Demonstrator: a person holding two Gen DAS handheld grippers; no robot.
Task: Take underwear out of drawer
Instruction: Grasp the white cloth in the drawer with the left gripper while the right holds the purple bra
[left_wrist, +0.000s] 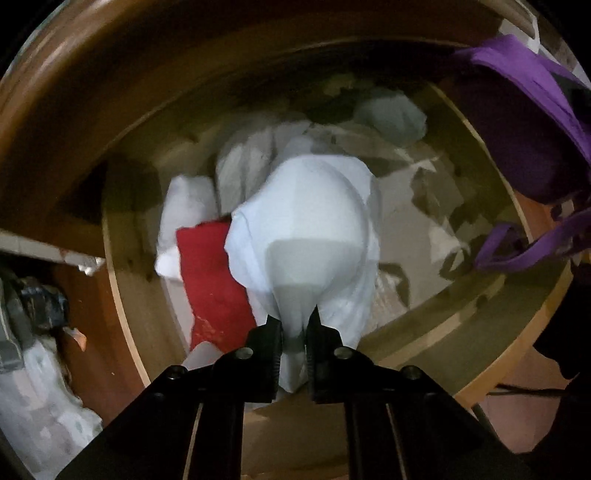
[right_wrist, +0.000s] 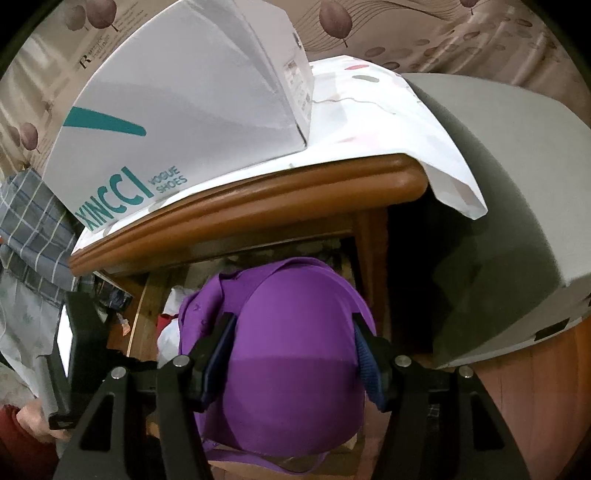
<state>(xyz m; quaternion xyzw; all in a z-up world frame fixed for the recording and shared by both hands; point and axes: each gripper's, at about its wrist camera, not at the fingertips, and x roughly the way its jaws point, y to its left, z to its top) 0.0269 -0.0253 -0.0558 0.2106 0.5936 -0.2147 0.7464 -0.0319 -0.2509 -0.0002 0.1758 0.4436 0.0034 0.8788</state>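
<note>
While the left gripper (left_wrist: 294, 325) points steeply down into the drawer (left_wrist: 461, 354), its fingers are pinched tight on a white pair of underwear (left_wrist: 306, 221), which hangs over the clothes inside. At nine o'clock from it lies a red garment (left_wrist: 210, 280); folded white pieces (left_wrist: 243, 166) lie farther back at twelve o'clock. Right gripper (right_wrist: 293, 354): fingers half spread, clamped on a purple bra (right_wrist: 291, 332) above the drawer. Beyond, at eleven o'clock, a shoe box (right_wrist: 177, 110) rests on the cabinet top (right_wrist: 258, 206).
</note>
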